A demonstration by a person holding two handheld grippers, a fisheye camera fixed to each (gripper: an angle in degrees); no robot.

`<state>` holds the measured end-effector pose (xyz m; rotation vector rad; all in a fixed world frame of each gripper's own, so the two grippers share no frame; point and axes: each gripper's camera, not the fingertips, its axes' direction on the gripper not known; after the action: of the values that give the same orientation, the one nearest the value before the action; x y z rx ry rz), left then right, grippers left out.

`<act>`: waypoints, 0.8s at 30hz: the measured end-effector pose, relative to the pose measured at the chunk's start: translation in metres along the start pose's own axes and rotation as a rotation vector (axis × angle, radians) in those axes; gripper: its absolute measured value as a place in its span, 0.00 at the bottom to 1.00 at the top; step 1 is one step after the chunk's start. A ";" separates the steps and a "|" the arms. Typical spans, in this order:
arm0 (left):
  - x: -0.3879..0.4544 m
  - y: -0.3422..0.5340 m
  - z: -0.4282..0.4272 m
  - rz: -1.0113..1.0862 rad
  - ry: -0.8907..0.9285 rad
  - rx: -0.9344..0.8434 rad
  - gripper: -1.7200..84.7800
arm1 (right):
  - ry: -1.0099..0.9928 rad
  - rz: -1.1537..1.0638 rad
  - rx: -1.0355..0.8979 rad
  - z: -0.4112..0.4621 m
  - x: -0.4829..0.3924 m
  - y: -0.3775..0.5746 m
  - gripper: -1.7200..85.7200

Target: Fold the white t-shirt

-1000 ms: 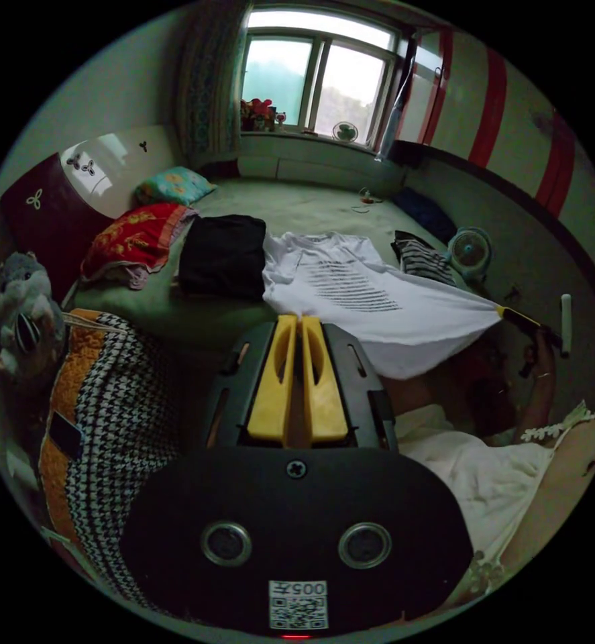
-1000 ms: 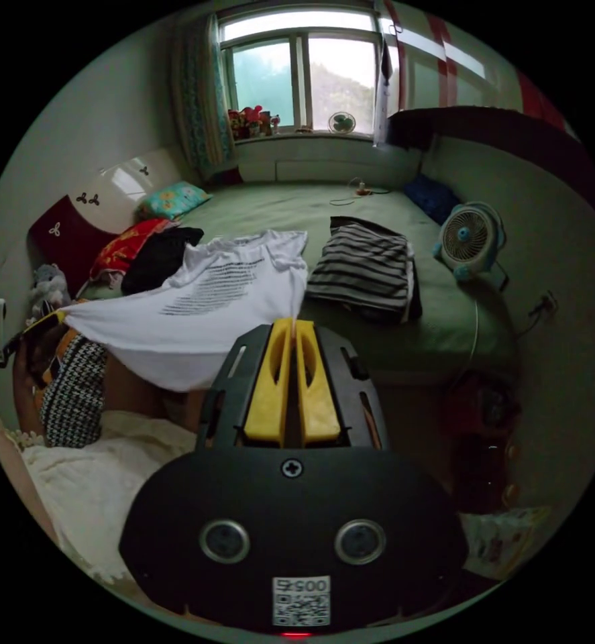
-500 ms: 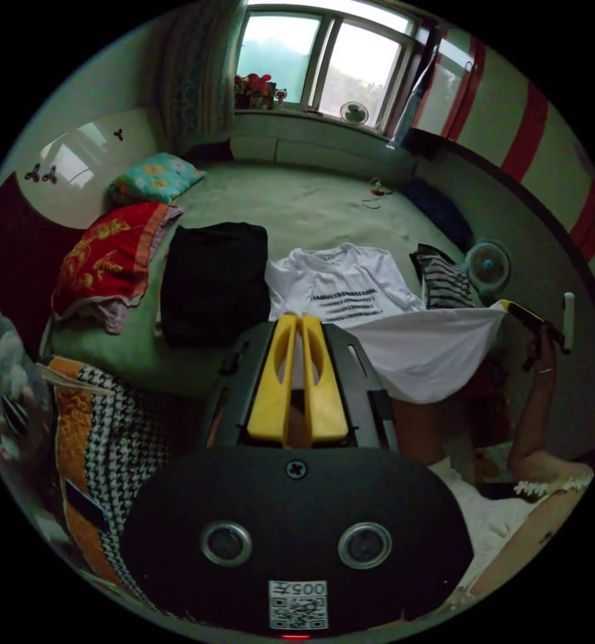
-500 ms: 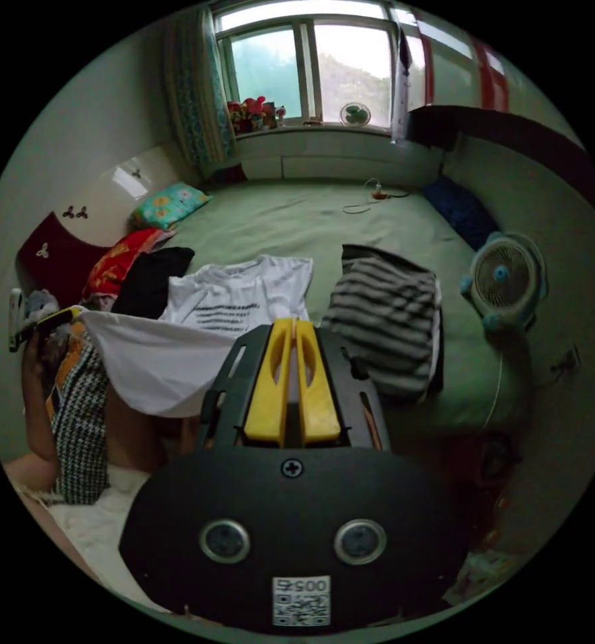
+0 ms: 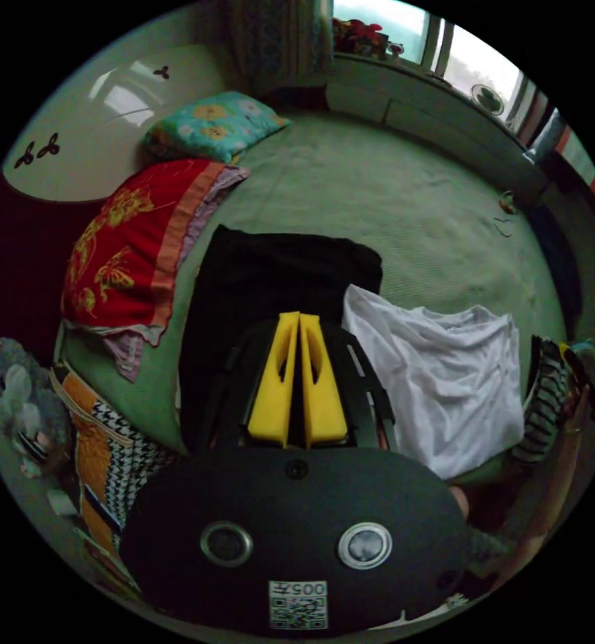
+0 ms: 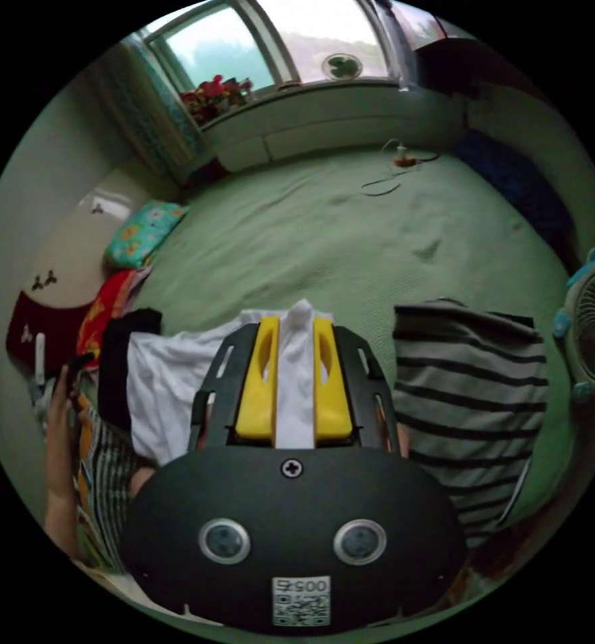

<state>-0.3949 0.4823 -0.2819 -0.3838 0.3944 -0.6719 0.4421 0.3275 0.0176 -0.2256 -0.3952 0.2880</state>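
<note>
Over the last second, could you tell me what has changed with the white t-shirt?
The white t-shirt was stretched in the air between both tools; its lower hem has now been carried forward and laid over the chest print, folding it on the bed. Right tool now stands apart around cloth. The black garment and striped garment stayed put.
</note>
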 end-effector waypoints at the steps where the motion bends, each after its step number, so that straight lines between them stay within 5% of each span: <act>1: -0.007 0.008 0.006 0.034 0.047 0.004 0.03 | -0.016 -0.042 0.009 0.004 0.001 0.015 0.11; 9: -0.029 0.101 0.040 0.119 0.456 0.021 0.07 | -0.014 -0.260 -0.066 0.024 0.001 0.128 0.18; 18: -0.011 0.132 0.099 0.157 0.423 -0.013 0.13 | 0.233 -0.448 -0.216 0.102 -0.049 0.158 0.17; 24: 0.005 0.106 0.147 0.105 0.474 -0.020 0.09 | 0.265 -0.427 -0.237 0.148 -0.068 0.148 0.04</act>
<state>-0.2675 0.5864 -0.2065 -0.2170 0.8665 -0.6536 0.2874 0.4676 0.0872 -0.3985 -0.2056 -0.2097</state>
